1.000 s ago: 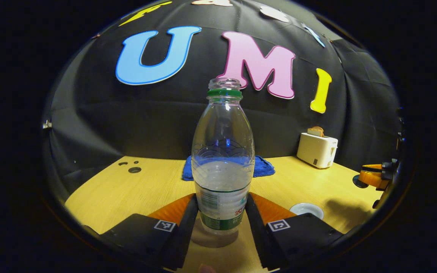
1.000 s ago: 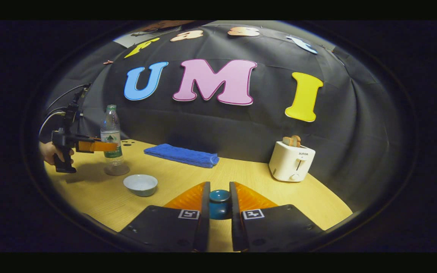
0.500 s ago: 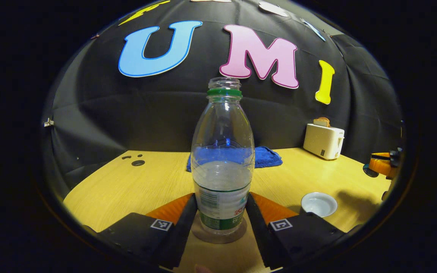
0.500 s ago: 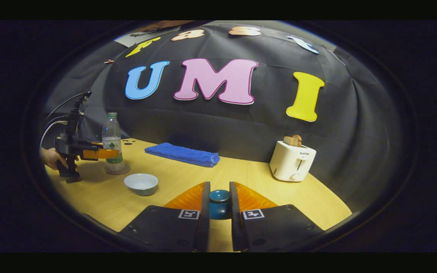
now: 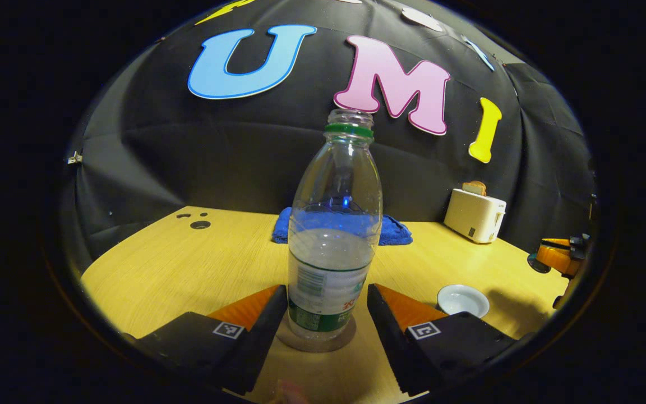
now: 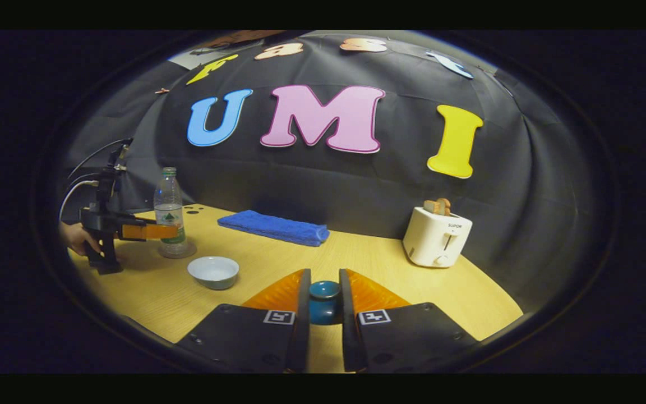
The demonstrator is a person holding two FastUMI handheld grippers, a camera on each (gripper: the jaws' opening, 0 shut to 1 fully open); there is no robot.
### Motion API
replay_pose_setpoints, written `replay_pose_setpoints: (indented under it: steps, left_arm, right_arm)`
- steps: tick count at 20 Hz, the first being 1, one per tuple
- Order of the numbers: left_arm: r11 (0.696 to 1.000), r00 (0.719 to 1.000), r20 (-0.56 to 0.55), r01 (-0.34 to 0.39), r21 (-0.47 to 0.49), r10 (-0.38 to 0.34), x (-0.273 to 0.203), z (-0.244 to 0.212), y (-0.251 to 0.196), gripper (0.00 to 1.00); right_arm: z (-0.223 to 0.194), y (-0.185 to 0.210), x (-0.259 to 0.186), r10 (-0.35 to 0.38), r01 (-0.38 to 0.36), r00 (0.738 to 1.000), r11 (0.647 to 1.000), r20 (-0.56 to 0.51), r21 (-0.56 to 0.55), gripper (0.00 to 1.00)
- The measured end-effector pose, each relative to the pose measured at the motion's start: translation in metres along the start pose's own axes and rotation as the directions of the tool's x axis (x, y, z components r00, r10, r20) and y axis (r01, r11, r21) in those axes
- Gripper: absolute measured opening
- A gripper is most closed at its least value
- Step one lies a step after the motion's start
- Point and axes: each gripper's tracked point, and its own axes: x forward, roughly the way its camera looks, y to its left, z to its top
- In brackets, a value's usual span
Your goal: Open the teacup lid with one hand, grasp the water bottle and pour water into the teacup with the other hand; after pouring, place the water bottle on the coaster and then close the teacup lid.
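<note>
Left gripper view: the water bottle (image 5: 332, 235) stands upright at centre frame on a round coaster (image 5: 316, 341) on the wooden table (image 5: 188, 264). Cap off, green neck ring, roughly half full. The left gripper (image 5: 327, 306) has its fingers spread to either side of the bottle's lower label; a gap shows on each side, so they are released and not pressing. Behind the bottle lies a folded blue towel (image 5: 396, 231). A white toaster (image 5: 474, 213) with toast in its slot sits at right, against the black booth wall. The open teacup (image 5: 463, 300), white and shallow, sits at lower right, just beyond the right finger. At the far right edge part of the other gripper shows.

Right gripper view: the right gripper (image 6: 324, 306) sits at bottom centre, both fingers clenched on the dark blue knob of the teacup lid (image 6: 324, 302), held above the table. The teacup (image 6: 213, 272) is at left of centre, uncovered, well apart from the lid. Farther left the bottle (image 6: 169, 210) stands on the coaster (image 6: 177, 249), with the left gripper (image 6: 149, 231) level beside its label and a hand (image 6: 76, 238) on the grip at the left edge. Whether those fingers touch the bottle cannot be told from here. Towel (image 6: 272, 227) at centre back, toaster (image 6: 437, 238) at right.
</note>
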Motion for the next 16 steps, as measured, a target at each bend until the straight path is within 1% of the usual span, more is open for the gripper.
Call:
replay_pose_setpoints:
  steps: [1,2,3,7,8,11,12,14,15,16]
  left_arm:
    - [1.0,1.0,-0.008,-0.004,0.003,0.004,-0.002,-0.002,0.0,0.9]
    - [1.0,1.0,-0.012,-0.011,0.009,0.011,-0.006,-0.003,0.003,0.9]
    - [1.0,1.0,-0.019,-0.012,0.018,0.012,-0.01,-0.006,0.003,0.9]
    - [0.998,0.999,-0.036,-0.014,0.062,0.017,-0.037,-0.016,0.005,0.9]
    - [0.998,0.999,-0.042,-0.014,0.057,0.016,-0.044,-0.018,0.004,0.9]
    - [0.998,0.999,-0.041,-0.026,0.058,0.029,-0.063,-0.021,0.003,0.9]
    - [0.998,0.999,-0.038,-0.033,0.054,0.035,-0.07,-0.021,0.003,0.9]
    - [0.999,0.998,-0.036,-0.046,0.026,0.047,-0.084,-0.022,-0.004,0.9]
    - [0.998,0.998,-0.032,-0.051,0.024,0.052,-0.09,-0.021,-0.006,0.9]
    - [0.998,0.998,-0.02,-0.055,0.034,0.055,-0.096,-0.02,-0.01,0.9]
  right_arm:
    - [0.002,0.005,0.001,0.003,-0.003,1.0,1.0,0.004,0.012,0.31]
    - [0.004,0.011,0.002,0.011,-0.011,1.0,1.0,0.008,0.024,0.22]
    - [0.006,0.018,0.003,0.02,-0.021,1.0,0.999,0.013,0.033,0.31]
    - [0.015,0.054,0.014,0.077,-0.079,0.996,0.996,0.039,0.051,0.31]
    - [0.017,0.065,0.018,0.094,-0.097,0.995,0.994,0.044,0.059,0.26]
    - [0.024,0.094,0.032,0.141,-0.146,0.988,0.986,0.065,0.086,0.26]
    - [0.025,0.102,0.036,0.15,-0.155,0.986,0.984,0.067,0.085,0.31]
    - [0.021,0.119,0.046,0.169,-0.174,0.984,0.981,0.06,0.082,0.22]
    - [0.02,0.125,0.049,0.175,-0.18,0.983,0.98,0.058,0.087,0.26]
    - [0.02,0.131,0.052,0.18,-0.185,0.982,0.978,0.057,0.091,0.22]
